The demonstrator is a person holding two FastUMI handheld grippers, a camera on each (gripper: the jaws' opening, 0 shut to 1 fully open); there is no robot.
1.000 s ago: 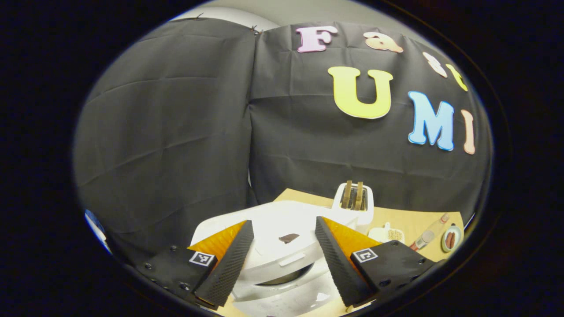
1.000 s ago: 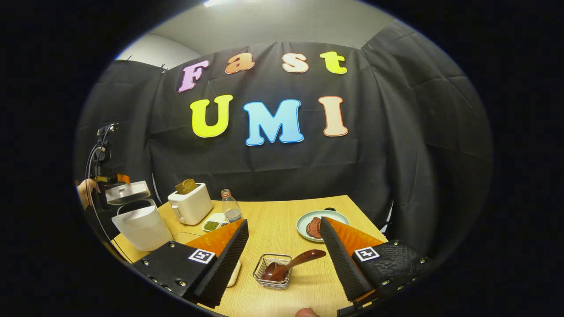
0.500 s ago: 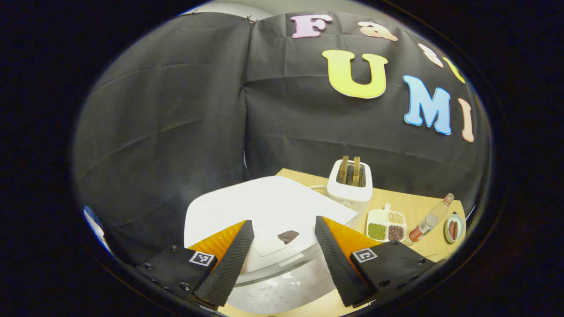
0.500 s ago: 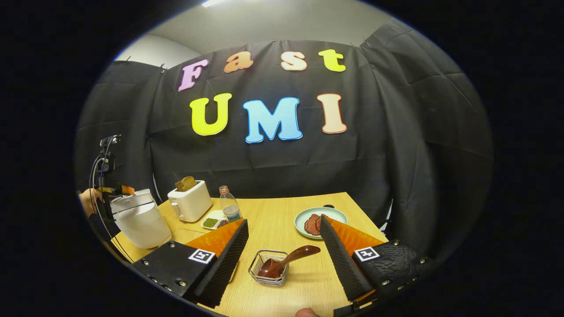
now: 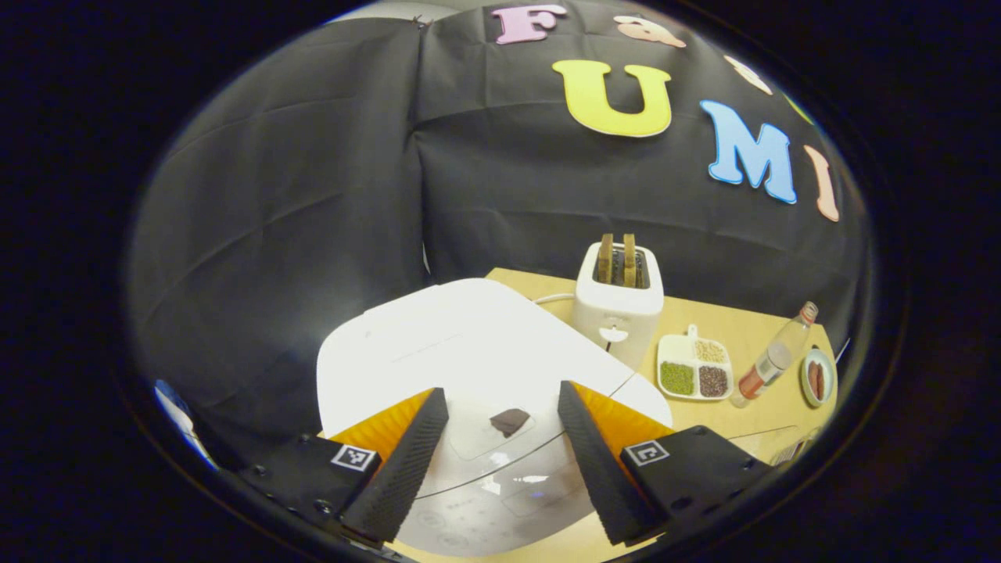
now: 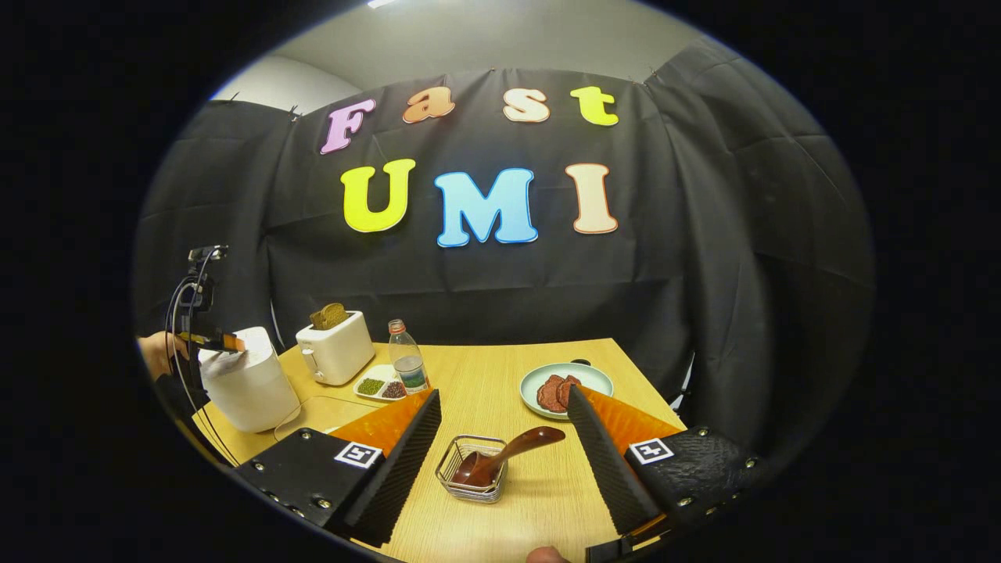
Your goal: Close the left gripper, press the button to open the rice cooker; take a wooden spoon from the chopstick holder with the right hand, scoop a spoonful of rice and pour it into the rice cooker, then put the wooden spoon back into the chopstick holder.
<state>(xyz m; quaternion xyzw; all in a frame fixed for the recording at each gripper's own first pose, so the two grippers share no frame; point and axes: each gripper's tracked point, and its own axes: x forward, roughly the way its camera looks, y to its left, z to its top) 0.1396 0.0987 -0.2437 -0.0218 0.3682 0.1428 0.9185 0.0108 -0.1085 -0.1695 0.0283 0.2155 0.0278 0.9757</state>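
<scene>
The counter [image 6: 500, 367] carries the white rice cooker [image 5: 469, 360] at its left end, lid down. The left gripper [image 5: 494, 461] hangs just above the cooker's front, fingers apart with nothing between them; whether they touch the lid is unclear. Right of the cooker stand a toaster [image 5: 618, 305] and a divided dish [image 5: 694, 371]. Well right of the cooker, the right gripper [image 6: 504, 461], fingers apart, hovers over the chopstick holder [image 6: 471, 473], where the wooden spoon [image 6: 504, 457] rests tilted.
</scene>
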